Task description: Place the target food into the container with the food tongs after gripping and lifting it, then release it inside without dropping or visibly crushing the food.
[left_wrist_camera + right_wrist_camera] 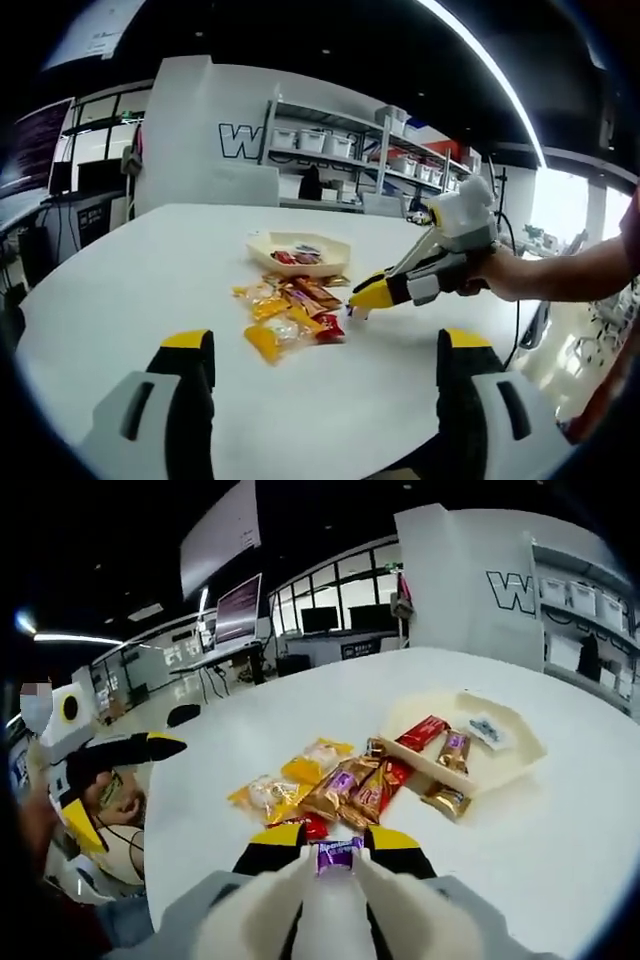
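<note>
A pile of wrapped snacks [290,312] [330,785] lies in the middle of the white table [140,280]. Just beyond it stands a shallow cream tray [300,252] [500,742] holding a few packets. My right gripper [338,840] is shut on a small purple-wrapped snack [338,856], low over the near edge of the pile. In the left gripper view the right gripper [366,298] reaches in from the right, its yellow tips beside the pile. My left gripper [325,342] is open with nothing between its wide-set jaws, a short way back from the pile. It also shows in the right gripper view as the left gripper [125,780].
A person's forearm [575,268] holds the right gripper. Metal shelves with bins [350,150] stand behind the table against a white wall. Desks with monitors [330,620] lie further off. The table's bare surface [560,830] spreads around the tray and pile.
</note>
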Tool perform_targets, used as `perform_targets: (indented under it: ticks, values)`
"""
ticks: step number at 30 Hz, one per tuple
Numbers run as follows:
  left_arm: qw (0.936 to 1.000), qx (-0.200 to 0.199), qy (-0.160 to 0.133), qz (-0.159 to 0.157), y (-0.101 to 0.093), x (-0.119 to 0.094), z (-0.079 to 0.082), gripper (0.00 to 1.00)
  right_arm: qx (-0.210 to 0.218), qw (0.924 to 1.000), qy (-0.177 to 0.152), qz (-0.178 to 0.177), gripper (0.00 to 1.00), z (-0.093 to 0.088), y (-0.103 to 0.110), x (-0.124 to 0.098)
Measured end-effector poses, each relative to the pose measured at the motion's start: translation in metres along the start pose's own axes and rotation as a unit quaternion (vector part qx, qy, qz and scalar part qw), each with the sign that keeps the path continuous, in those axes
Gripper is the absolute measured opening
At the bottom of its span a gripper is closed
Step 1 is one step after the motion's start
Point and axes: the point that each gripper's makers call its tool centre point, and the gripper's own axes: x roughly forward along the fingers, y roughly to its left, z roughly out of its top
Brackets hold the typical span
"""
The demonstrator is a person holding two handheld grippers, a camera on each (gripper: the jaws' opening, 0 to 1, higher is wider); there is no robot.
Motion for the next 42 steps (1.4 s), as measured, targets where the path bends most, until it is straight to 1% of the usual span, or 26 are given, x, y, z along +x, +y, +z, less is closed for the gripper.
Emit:
perform_targets:
  ticks: [3, 4, 6, 9, 17, 21, 24, 26, 33, 36, 39, 41, 42]
  values:
    - [1.0, 0.0, 0.001, 0.002, 0.001, 0.0, -0.002, 0.9, -0.004, 1.0, -0.008, 0.0, 0.17, 0.008, 0.0, -0.003]
    - [1.0, -0.002, 0.001, 0.001, 0.001, 0.0, -0.002, 0.9, -0.006, 0.9999, -0.013, -0.001, 0.17, 0.014, -0.001, -0.004]
    - [1.0, -0.002, 0.002, 0.0, 0.001, -0.001, -0.003, 0.9, 0.0, 0.9999, -0.012, 0.002, 0.17, 0.019, -0.002, -0.005]
    - [1.0, 0.001, 0.005, -0.002, 0.0, 0.0, -0.004, 0.9, 0.005, 0.9998, -0.021, 0.004, 0.17, 0.027, -0.003, -0.005]
    - [1.0, 0.003, 0.005, -0.002, 0.003, 0.0, -0.003, 0.89, -0.001, 0.9992, -0.039, -0.002, 0.17, 0.054, -0.011, -0.008]
    - [1.0, 0.003, 0.002, -0.004, 0.003, 0.0, -0.002, 0.89, -0.003, 0.9985, -0.054, -0.011, 0.18, 0.075, -0.024, -0.008]
    - [0.9999, 0.013, 0.006, -0.004, 0.004, -0.002, -0.002, 0.89, -0.005, 0.9977, -0.065, -0.021, 0.18, 0.092, -0.037, -0.009]
    - [0.9999, 0.012, 0.007, -0.003, 0.008, -0.002, -0.004, 0.89, -0.011, 0.9974, -0.065, -0.03, 0.18, 0.098, -0.043, -0.008]
    - [0.9999, 0.007, 0.007, -0.001, 0.01, -0.004, -0.005, 0.89, -0.011, 0.9965, -0.072, -0.04, 0.18, 0.11, -0.057, -0.005]
    - [1.0, 0.004, 0.002, -0.004, 0.009, -0.003, -0.002, 0.89, -0.017, 0.9965, -0.062, -0.054, 0.18, 0.117, -0.071, 0.001]
    - [1.0, 0.007, 0.003, -0.004, 0.008, -0.003, -0.002, 0.89, -0.012, 0.9963, -0.064, -0.055, 0.18, 0.121, -0.076, 0.001]
    - [1.0, 0.008, 0.003, -0.004, 0.009, -0.003, -0.002, 0.89, -0.011, 0.9966, -0.063, -0.053, 0.18, 0.12, -0.074, 0.001]
    - [1.0, 0.006, 0.003, -0.003, 0.011, -0.004, -0.002, 0.89, -0.02, 0.9964, -0.059, -0.057, 0.18, 0.116, -0.075, 0.003]
